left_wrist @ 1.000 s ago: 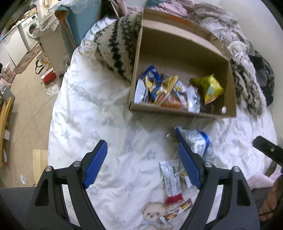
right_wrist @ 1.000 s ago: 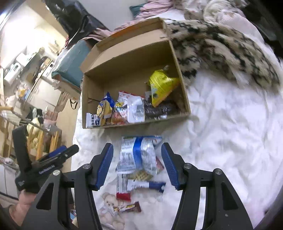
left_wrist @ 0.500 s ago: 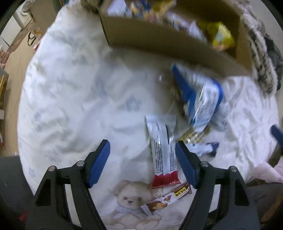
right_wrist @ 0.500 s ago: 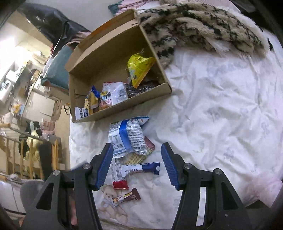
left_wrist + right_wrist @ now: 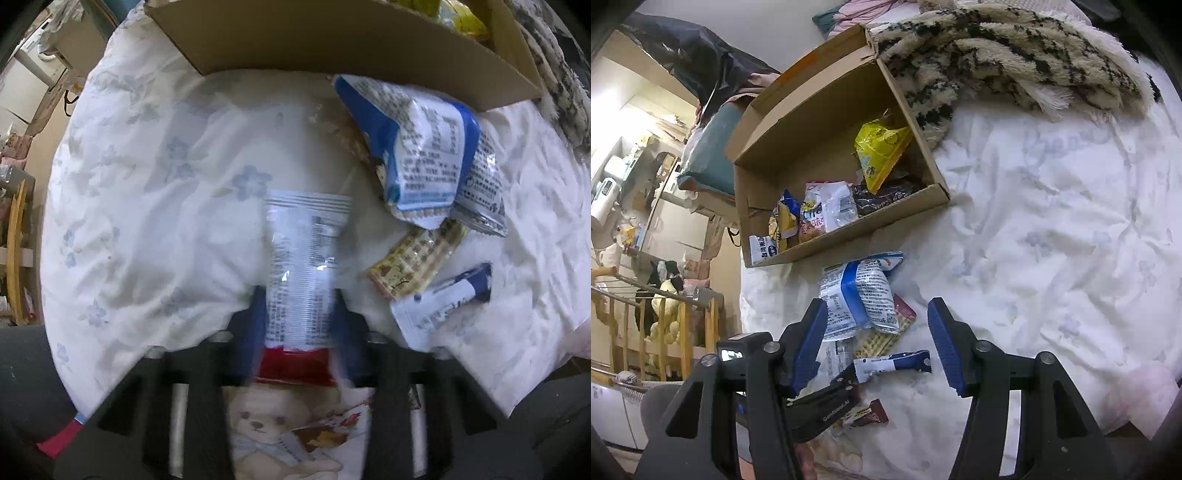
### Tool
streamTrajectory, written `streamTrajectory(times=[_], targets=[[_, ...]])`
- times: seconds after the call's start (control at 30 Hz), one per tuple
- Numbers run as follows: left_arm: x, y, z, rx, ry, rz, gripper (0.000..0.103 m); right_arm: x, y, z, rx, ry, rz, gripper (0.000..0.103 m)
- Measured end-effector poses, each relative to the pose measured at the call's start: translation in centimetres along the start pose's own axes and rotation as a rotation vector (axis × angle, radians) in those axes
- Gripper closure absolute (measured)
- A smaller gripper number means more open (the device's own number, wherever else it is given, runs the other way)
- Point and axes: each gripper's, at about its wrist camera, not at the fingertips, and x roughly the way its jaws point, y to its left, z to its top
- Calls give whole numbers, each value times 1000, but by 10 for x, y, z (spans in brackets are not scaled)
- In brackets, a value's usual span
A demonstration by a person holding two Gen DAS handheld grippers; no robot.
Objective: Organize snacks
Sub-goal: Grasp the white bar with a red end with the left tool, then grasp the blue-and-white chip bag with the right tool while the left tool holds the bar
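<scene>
White bedding with a faint blue flower print covered the bed (image 5: 1052,229), and a cardboard box (image 5: 827,155) sat on it against a shaggy black-and-cream throw (image 5: 1015,62). Inside the box lay a yellow bag (image 5: 881,155) and several other packets. Just outside its near wall was a loose heap: a blue-and-white bag (image 5: 413,147) on top, a yellow checkered packet (image 5: 417,264) poking out beneath it, a blue-tipped stick pack (image 5: 443,299) beside that.

Down went the left gripper (image 5: 297,317) onto the long white wrapper with a red end (image 5: 304,269). Its blue fingers (image 5: 255,325) sat tight against both sides of the wrapper, near the red end. The view was smeared by motion, so whether the pinch had fully bitten was hard to call, but it looked clamped. The right gripper (image 5: 875,343) hovered over the heap with fingers (image 5: 942,339) spread wide, holding nothing.

The step in hand appeared to be lifting that wrapper into the box. Done well, it called for a firm squeeze across the wrapper's width, a straight lift so the limp free end cleared the neighbouring packets, then a carry over the box's near wall before letting go. Pinching bedding along with the foil was the risk.
</scene>
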Motion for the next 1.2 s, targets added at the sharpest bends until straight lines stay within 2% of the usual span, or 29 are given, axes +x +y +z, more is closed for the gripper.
streamTrajectory(times=[0.03, 0.13, 0.23, 0.47, 0.57, 0.63, 0.8, 0.93, 1.07, 1.2], targets=[[-2, 3, 1, 4, 8, -16, 76, 0, 1, 0, -1, 2, -1, 44], [-14, 16, 6, 28, -1, 17, 76, 3, 2, 0, -6, 17, 0, 44], [-27, 30, 14, 24, 1, 8, 76, 7, 5, -1, -16, 27, -6, 44], [-81, 66, 29, 18, -91, -2, 76, 22, 17, -4, -52, 59, -14, 43], [-92, 65, 19, 36, -115, -13, 76, 29, 22, -5, -66, 69, -21, 36], [-94, 75, 29, 45, -128, -17, 76, 36, 24, -5, -68, 76, -24, 23], [-96, 77, 35, 32, -156, -35, 76, 51, 28, 0, -80, 83, -57, 9], [-88, 84, 40, -19, -133, -84, 76, 70, 23, 9, -31, 116, -35, 7], [-83, 91, 45, -54, -120, -78, 76, 88, 17, 16, 13, 153, -44, 7], [-85, 96, 47, -87, -119, -93, 76, 107, 24, 21, -9, 187, -68, 7]])
